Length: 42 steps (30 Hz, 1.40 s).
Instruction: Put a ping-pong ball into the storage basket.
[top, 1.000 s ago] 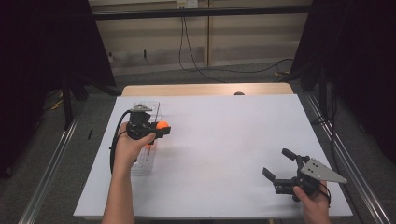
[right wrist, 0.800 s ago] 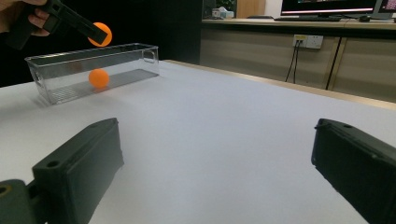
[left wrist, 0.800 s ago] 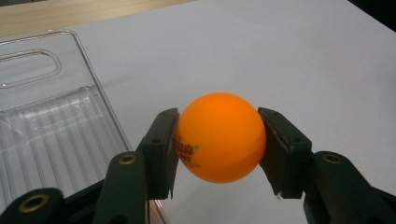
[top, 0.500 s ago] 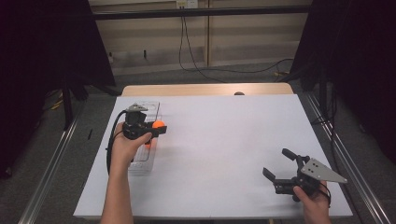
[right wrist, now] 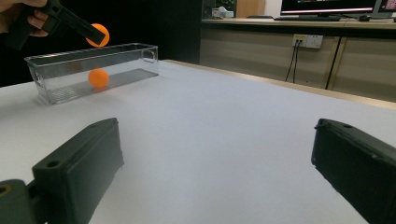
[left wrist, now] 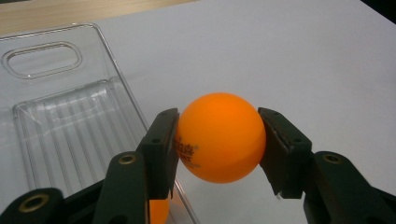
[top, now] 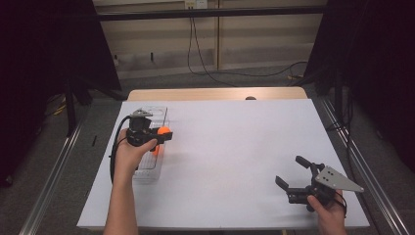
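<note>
- The left tool (top: 165, 133) is clamped on an orange ball (left wrist: 220, 137), one jaw on each side, held in the air above the right rim of the clear bin (top: 157, 115).
- The clear bin sits near the tabletop's (top: 235, 147) left edge, lengthwise toward the far edge.
- A second orange ball (right wrist: 98, 78) lies on the bin's floor, below the held one.
- The right tool (top: 292, 172) stands with its jaws wide apart and nothing between them, low over the tabletop near the near right corner, well apart from the bin.
</note>
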Motion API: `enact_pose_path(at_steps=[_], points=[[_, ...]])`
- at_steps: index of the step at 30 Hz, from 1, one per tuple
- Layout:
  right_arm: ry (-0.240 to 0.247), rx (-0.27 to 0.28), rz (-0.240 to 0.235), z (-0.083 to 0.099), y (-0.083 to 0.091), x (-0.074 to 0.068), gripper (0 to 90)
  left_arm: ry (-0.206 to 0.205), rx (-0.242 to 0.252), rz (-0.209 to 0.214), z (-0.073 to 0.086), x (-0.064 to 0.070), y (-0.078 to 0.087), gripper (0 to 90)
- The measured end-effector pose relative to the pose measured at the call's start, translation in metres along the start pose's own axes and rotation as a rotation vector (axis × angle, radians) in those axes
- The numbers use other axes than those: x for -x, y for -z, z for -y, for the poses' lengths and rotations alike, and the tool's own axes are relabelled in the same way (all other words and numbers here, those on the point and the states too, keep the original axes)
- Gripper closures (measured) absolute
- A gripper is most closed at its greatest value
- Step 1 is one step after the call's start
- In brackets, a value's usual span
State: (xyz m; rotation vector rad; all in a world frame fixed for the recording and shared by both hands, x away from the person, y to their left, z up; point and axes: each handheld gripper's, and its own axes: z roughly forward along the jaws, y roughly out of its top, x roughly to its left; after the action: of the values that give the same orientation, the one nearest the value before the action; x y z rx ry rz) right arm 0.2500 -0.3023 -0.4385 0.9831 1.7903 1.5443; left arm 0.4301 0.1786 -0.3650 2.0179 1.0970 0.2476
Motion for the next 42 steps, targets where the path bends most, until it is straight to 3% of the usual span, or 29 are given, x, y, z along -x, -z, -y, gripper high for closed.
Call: enact_pose_path(at_steps=[31,42], points=[[-0.001,-0.003,0.000,0.000,-0.001,0.000,1.6,0.028,-0.006,-0.067,0.007,-0.017,-0.001,50.5],[0.000,-0.005,0.002,0.001,-0.001,0.000,1.6,0.057,0.004,-0.087,0.010,-0.023,0.002,50.5]])
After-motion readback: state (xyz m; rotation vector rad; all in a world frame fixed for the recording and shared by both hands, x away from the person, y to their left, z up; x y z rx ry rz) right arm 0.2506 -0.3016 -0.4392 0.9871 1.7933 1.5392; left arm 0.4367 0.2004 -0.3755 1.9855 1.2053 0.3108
